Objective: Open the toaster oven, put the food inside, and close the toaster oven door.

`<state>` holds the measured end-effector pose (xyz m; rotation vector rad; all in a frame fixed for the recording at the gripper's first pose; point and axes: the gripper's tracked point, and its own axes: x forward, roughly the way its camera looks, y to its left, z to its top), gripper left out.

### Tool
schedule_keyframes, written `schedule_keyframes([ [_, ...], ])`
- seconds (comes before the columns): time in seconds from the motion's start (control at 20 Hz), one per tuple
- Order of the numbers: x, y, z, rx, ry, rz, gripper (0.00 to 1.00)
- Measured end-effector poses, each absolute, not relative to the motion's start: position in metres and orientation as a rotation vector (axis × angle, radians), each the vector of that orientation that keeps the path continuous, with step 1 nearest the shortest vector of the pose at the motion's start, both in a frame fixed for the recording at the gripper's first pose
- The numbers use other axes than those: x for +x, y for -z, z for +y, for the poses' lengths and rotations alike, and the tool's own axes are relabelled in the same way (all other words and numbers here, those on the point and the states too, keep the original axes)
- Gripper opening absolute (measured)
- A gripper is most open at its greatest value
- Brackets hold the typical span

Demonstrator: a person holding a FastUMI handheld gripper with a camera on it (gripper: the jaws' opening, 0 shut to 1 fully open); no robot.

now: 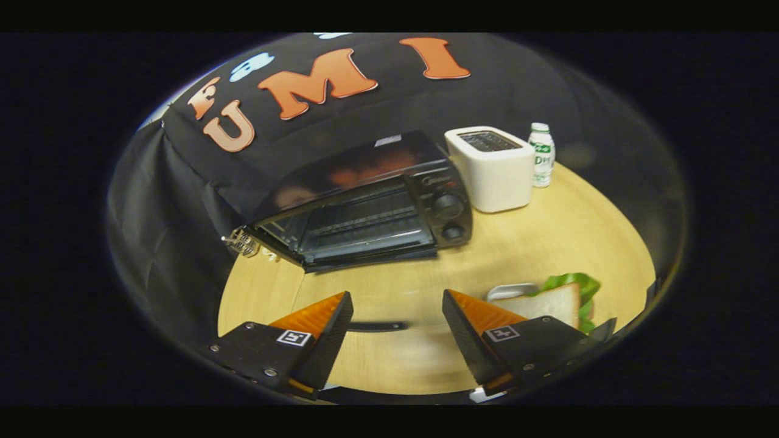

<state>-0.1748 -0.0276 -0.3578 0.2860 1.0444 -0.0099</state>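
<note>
A black toaster oven stands on the round wooden table, beyond my fingers and a little left of them. Its glass door faces me and a wire rack shows through the glass; I cannot tell whether the door is ajar. Two knobs sit on its right side. The food, a sandwich of white bread with green lettuce, lies on a white plate just right of my right finger. My gripper hangs open above the table with nothing between its fingers.
A white pop-up toaster stands right of the oven, with a small white bottle behind it. A small metal wire piece sticks out at the oven's left corner. A thin dark strip lies on the table between my fingers.
</note>
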Motion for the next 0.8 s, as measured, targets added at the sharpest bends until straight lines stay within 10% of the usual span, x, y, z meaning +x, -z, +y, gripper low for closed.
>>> schedule_keyframes([
  [0.8,-0.237,0.391,-0.168,0.179,0.155,1.174,0.95],
])
